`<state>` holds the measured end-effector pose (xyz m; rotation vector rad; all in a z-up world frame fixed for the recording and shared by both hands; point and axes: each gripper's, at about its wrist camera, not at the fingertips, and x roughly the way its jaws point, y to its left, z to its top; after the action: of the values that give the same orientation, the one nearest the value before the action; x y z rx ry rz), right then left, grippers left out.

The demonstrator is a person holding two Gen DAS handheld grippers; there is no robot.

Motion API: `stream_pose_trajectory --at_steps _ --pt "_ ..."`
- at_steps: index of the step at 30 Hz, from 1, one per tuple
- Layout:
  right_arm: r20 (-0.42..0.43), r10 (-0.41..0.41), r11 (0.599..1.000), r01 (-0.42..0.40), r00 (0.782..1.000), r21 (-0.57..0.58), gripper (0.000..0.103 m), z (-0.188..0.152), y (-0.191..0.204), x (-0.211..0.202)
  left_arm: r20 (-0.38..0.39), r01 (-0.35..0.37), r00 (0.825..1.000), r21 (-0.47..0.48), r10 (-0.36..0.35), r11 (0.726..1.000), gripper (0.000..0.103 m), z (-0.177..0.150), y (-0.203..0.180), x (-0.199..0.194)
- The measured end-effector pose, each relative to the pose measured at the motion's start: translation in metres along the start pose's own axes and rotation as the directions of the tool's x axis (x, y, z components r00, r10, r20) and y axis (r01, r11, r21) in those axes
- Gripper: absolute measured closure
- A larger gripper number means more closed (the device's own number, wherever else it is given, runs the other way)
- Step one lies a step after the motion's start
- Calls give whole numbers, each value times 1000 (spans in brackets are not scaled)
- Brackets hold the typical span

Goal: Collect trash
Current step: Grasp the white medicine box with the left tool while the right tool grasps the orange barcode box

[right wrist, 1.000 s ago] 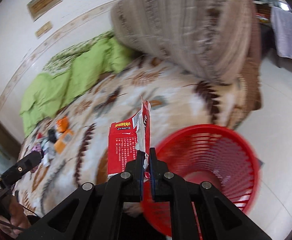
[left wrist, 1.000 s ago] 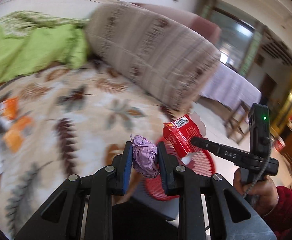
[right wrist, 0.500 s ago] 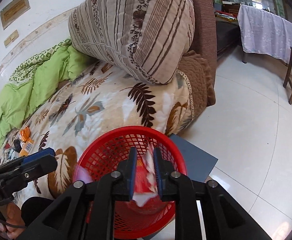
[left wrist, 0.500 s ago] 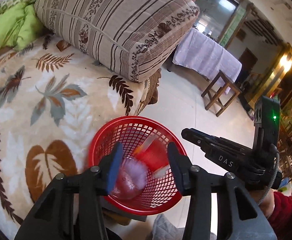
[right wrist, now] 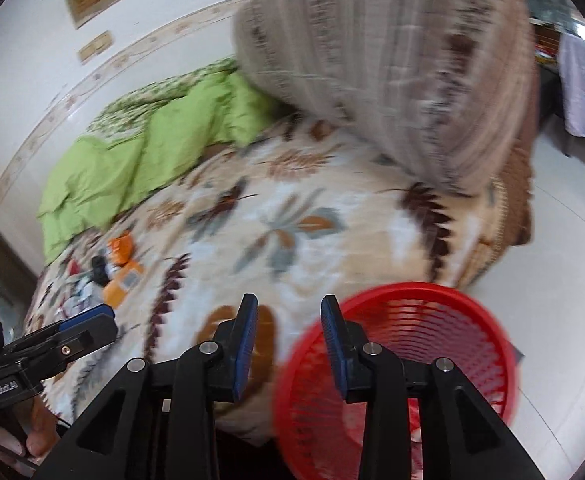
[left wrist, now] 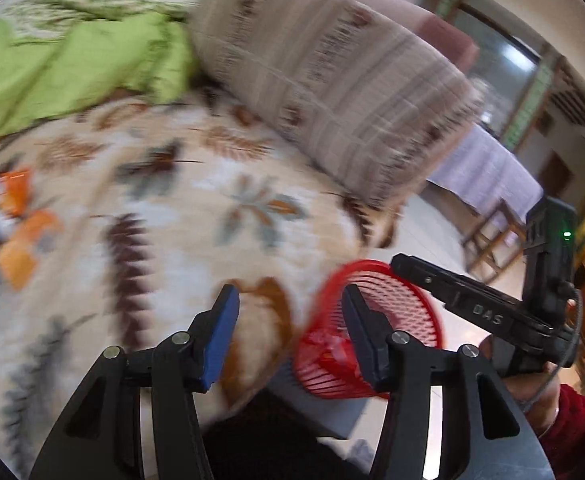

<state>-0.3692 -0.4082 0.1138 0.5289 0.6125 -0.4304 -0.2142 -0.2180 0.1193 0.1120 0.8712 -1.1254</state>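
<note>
- Left gripper [left wrist: 288, 322]: jaws spread wide, nothing between the blue pads. It hangs over the leaf-print blanket [left wrist: 196, 216] just beside the basket.
- Right gripper [right wrist: 288, 336]: jaws also wide, holding nothing, over the blanket edge and the basket rim.
- Red plastic basket [right wrist: 444, 344]: sits off the edge of the bed, over the pale tiled floor [right wrist: 564, 280]. What it rests on is hidden.
- Red wrapper [left wrist: 328, 354]: lying in the basket, seen through the mesh wall; blurred, no detail readable.
- More litter on the far side of the blanket: orange packets [right wrist: 124, 276] and some small dark and white bits next to them, well apart from the basket.
- Striped pillow [left wrist: 324, 80] lies at the head of the bed, green quilt [right wrist: 140, 160] beside it.
- Both views are motion-blurred.
</note>
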Motion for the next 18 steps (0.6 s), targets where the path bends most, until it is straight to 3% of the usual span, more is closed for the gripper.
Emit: stream_pose_trajectory --at_steps 5,9,13,18 --pt "-46 118 987 -122 992 -104 62 0 70 31 29 -105 994 -103 108 989 51 -13 58 -37" --pt "-87 188 966 -200 978 -165 60 -6 123 55 45 -191 978 -186 203 964 50 -28 106 -67" --pt "-125 224 945 -247 967 -213 58 -19 174 82 45 -292 948 -283 316 914 46 -36 156 -91" --pt "-158 225 935 -259 961 -244 57 -36 204 100 -4 -372 917 -372 400 850 40 -33 209 -89"
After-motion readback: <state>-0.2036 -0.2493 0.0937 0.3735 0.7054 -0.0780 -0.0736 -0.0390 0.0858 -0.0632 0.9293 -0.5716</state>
